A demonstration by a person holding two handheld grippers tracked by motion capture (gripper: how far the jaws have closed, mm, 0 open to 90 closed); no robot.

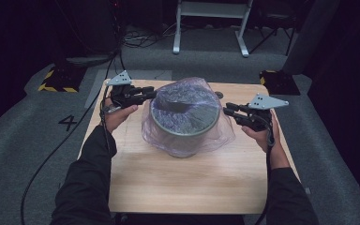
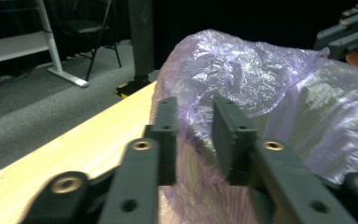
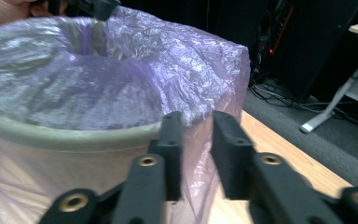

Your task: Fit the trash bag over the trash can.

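I read just one mark: a dark "4" point(image 1: 68, 123) on the grey floor point(image 1: 37, 140), left of my table point(image 1: 187, 183).

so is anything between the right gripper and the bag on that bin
Nothing visible. The right gripper sits open at the bin's right rim, with the purple bag's loose plastic directly ahead of its jaws in the right gripper view.

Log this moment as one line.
scene: bin wrapped in purple bag on table | left gripper: open at bag's left | right gripper: open at bag's right
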